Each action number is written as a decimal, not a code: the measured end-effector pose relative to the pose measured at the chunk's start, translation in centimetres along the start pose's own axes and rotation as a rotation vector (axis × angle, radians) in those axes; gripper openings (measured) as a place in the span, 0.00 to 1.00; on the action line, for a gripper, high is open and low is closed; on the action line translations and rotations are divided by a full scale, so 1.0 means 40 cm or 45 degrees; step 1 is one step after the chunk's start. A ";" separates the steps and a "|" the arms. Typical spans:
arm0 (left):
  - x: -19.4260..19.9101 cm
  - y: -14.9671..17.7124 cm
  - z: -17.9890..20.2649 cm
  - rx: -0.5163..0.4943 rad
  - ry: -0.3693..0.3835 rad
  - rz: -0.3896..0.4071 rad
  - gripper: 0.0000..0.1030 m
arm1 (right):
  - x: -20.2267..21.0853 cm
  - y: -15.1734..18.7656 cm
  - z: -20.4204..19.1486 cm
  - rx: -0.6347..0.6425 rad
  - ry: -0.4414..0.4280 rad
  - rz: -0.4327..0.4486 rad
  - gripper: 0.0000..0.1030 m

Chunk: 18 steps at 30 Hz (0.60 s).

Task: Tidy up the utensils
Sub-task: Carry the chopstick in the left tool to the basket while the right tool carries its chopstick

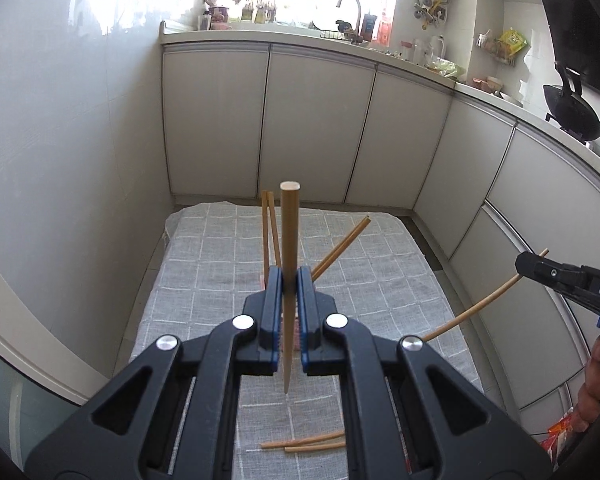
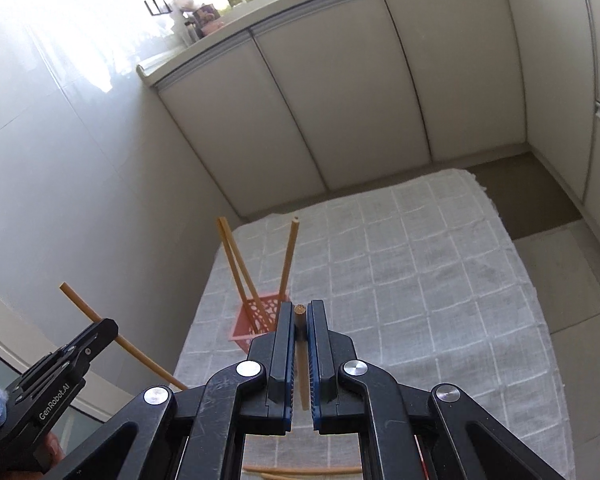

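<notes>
My left gripper (image 1: 290, 280) is shut on a wooden chopstick (image 1: 289, 240) that stands upright between its jaws, above a pink perforated holder (image 2: 256, 322) on the grey checked cloth. The holder is mostly hidden behind my left jaws; several chopsticks (image 2: 240, 268) lean in it. My right gripper (image 2: 299, 314) is shut on another chopstick (image 2: 300, 320), seen end on. In the left wrist view the right gripper (image 1: 528, 266) is at the right with its chopstick (image 1: 480, 304) hanging down. In the right wrist view the left gripper (image 2: 108, 330) is at the lower left.
Two loose chopsticks (image 1: 304, 442) lie on the checked cloth (image 1: 380, 300) near its front edge. White cabinets (image 1: 312, 120) close the far and right sides, a white wall the left. A wok (image 1: 576, 110) sits on the counter at right.
</notes>
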State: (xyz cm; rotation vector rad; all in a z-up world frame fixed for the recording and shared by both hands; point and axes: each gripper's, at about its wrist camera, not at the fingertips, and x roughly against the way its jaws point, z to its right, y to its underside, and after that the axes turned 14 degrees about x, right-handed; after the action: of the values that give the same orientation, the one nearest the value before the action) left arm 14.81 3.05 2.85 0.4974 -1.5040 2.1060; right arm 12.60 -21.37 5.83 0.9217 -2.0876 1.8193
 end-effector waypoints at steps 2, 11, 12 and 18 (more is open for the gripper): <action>-0.002 -0.016 0.009 0.004 -0.003 0.024 0.08 | -0.003 -0.024 -0.006 0.013 0.000 0.018 0.04; -0.054 -0.070 0.028 0.085 -0.003 0.171 0.08 | -0.044 -0.097 -0.028 0.019 -0.026 0.105 0.04; -0.065 -0.071 0.027 0.093 -0.005 0.190 0.08 | -0.054 -0.098 -0.027 0.019 -0.027 0.099 0.04; -0.146 -0.050 -0.015 0.163 -0.008 0.241 0.08 | -0.095 -0.099 -0.005 -0.022 -0.062 0.078 0.04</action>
State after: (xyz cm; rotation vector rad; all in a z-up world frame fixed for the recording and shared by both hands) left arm 20.70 3.06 0.92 0.4218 -1.4771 2.3594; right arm 17.82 -20.14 7.02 0.9166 -2.1806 1.8228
